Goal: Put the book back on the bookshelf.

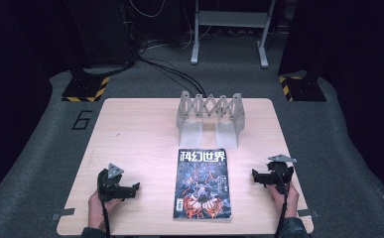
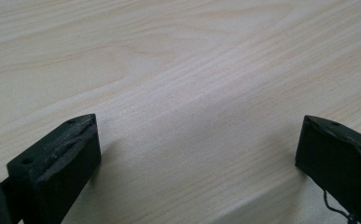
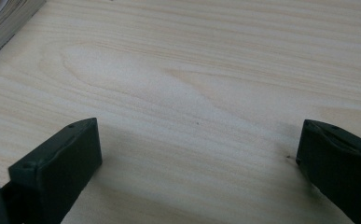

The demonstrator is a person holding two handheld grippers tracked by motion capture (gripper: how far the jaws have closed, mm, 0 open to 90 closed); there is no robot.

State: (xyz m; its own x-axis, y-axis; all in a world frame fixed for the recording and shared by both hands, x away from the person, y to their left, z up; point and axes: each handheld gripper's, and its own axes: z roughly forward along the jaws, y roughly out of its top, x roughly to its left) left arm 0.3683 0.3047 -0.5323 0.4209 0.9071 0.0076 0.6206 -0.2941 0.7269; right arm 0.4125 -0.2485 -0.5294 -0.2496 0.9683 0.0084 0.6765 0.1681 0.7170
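Table (image 1: 130, 129): pale wood, fine grain streaks. Magazine (image 1: 202, 184): dark cover w/ red-orange art, white title chars on top. Rack (image 1: 210, 116): plain grey, zigzag lattice. Left gripper (image 1: 130, 189) & right gripper (image 1: 259, 176): black, grey plate on top. Floor stands (image 1: 85, 89): black w/ yellow-black hazard stripes. Carpet (image 1: 45, 144): grey, black "6".
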